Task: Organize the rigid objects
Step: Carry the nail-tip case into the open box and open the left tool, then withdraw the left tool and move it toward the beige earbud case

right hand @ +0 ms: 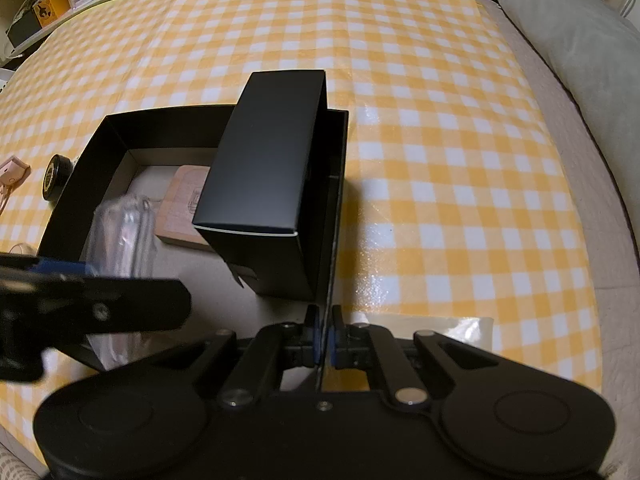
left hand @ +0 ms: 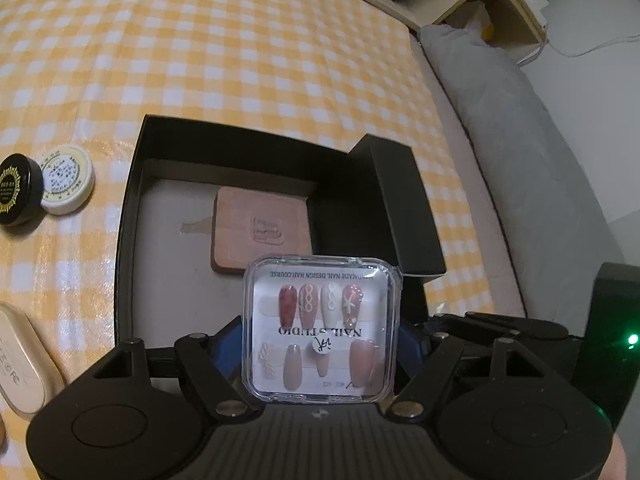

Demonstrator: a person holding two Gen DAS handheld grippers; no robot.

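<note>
My left gripper (left hand: 320, 344) is shut on a clear plastic case of press-on nails (left hand: 322, 326) and holds it over the near part of the open black box (left hand: 132, 208). A flat pink square case (left hand: 260, 230) lies on the box floor, and a tall black carton (left hand: 404, 208) leans in its right side. My right gripper (right hand: 325, 340) is shut on the box's right wall (right hand: 336, 208). In the right wrist view the clear case (right hand: 120, 232) shows blurred inside the box, beside the carton (right hand: 264, 168) and the pink case (right hand: 184, 208).
A black round jar (left hand: 16, 190) and a white round jar (left hand: 66, 182) stand left of the box on the yellow checked cloth (left hand: 240, 60). A cream oval case (left hand: 24, 368) lies at the near left. A grey cushion (left hand: 520, 140) borders the right.
</note>
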